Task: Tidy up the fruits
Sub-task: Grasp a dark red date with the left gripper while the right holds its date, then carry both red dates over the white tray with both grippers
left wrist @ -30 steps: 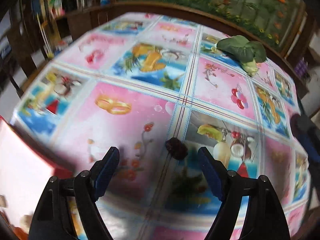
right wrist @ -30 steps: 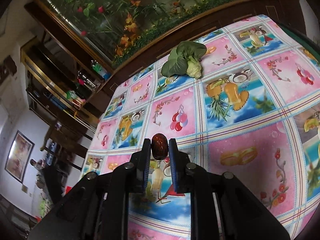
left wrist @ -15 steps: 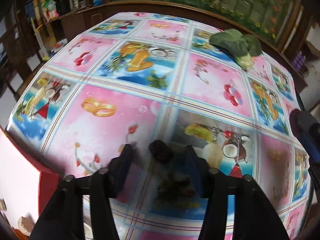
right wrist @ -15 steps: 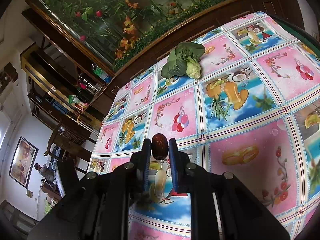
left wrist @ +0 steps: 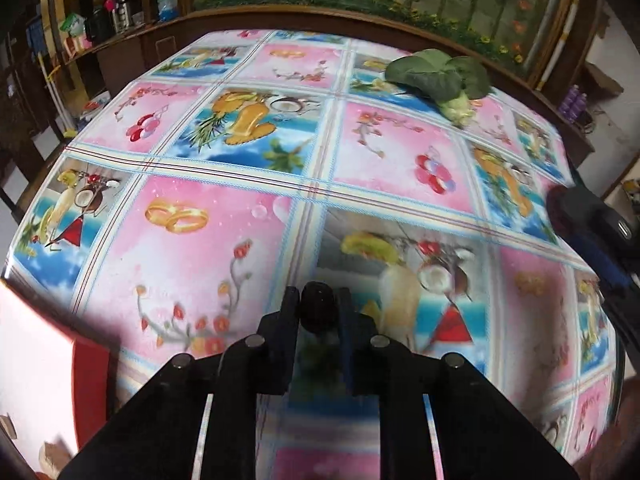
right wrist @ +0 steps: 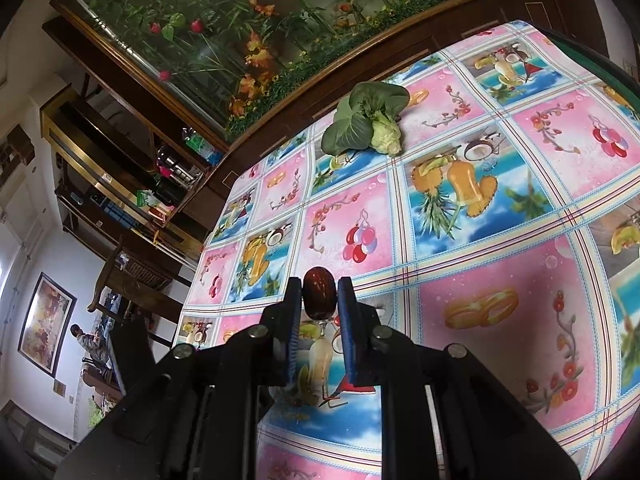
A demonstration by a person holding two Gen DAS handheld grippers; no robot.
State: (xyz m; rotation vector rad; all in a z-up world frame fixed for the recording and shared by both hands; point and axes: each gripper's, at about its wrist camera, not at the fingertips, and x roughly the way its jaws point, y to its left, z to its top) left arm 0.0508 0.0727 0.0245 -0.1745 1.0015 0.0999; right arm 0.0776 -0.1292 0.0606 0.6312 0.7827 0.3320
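The surface (left wrist: 224, 240), covered by a pink and blue picture cloth, fills both views. A leafy green vegetable (right wrist: 366, 120) lies near its far edge, well apart from both tools. A red box (left wrist: 44, 380) sits at the left wrist view's lower left corner. The left tongs (left wrist: 319, 312) pinch a dark date (left wrist: 319, 307) just above the cloth. The right tongs (right wrist: 319, 300) pinch a glossy brown date (right wrist: 318, 293), held up off the cloth.

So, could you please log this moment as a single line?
left tool: shut on dark date | right tool: shut on red date | leafy green: on tablecloth, untouched
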